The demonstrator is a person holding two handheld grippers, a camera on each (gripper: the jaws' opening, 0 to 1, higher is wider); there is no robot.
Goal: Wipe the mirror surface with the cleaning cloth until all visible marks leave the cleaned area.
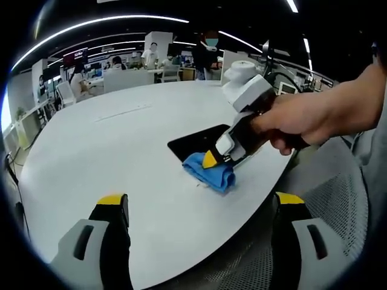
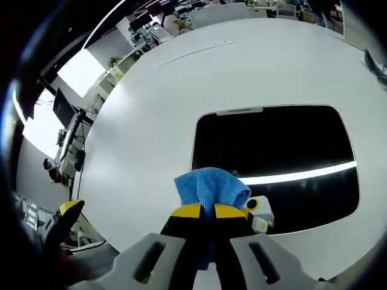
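Much bare table [image 2: 151, 115] around mirror [image 2: 278, 145]

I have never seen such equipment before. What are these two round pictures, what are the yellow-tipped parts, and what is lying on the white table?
No robot is here: a person holds one hand tool, called a gripper, in each hand. Each gripper carries a fisheye camera, so each picture looks forward along its own two yellow-tipped jaws. In the left gripper view, the left gripper is open and holds nothing; further away you see the person's hand holding the right gripper. That gripper is shut on a blue cloth. On the white table lies a dark mirror, flat. The cloth sits at the mirror's edge.
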